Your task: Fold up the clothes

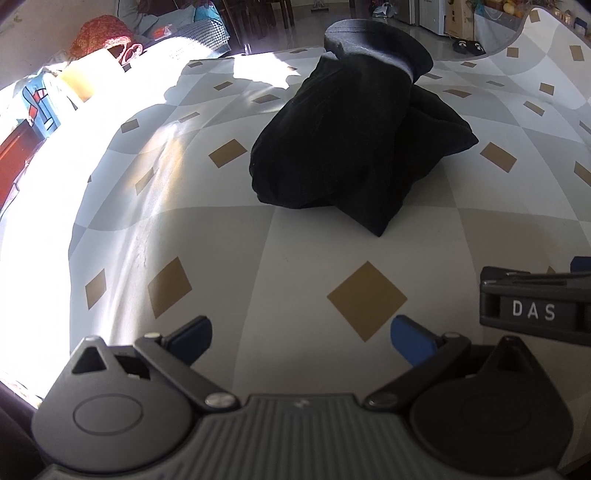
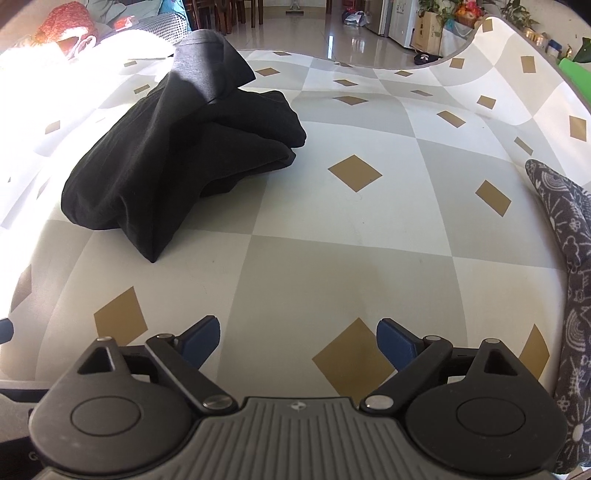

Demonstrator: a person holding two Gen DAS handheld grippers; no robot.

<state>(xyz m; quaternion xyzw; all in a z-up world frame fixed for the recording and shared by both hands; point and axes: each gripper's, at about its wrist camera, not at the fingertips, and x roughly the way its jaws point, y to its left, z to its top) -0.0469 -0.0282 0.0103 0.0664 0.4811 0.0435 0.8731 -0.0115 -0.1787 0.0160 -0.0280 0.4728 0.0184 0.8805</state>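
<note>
Two grippers, left gripper [image 1: 301,338] and right gripper [image 2: 298,341], hover wide apart-jawed and empty above the checkered tabletop [image 2: 369,236]. Ahead lies the black garment [image 1: 354,144], bundled (part toward the far edge); bare cloth spreads between. Patterned fabric [image 2: 576,280] drapes the right edge.

Black garment [image 1: 354,144] — loosely bunched, on table.

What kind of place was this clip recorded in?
Most likely a home living or dining area. A table covered with a diamond-patterned cloth holds a black garment; beyond it lie a glossy tiled floor, wooden dining chairs, and potted plants.
</note>
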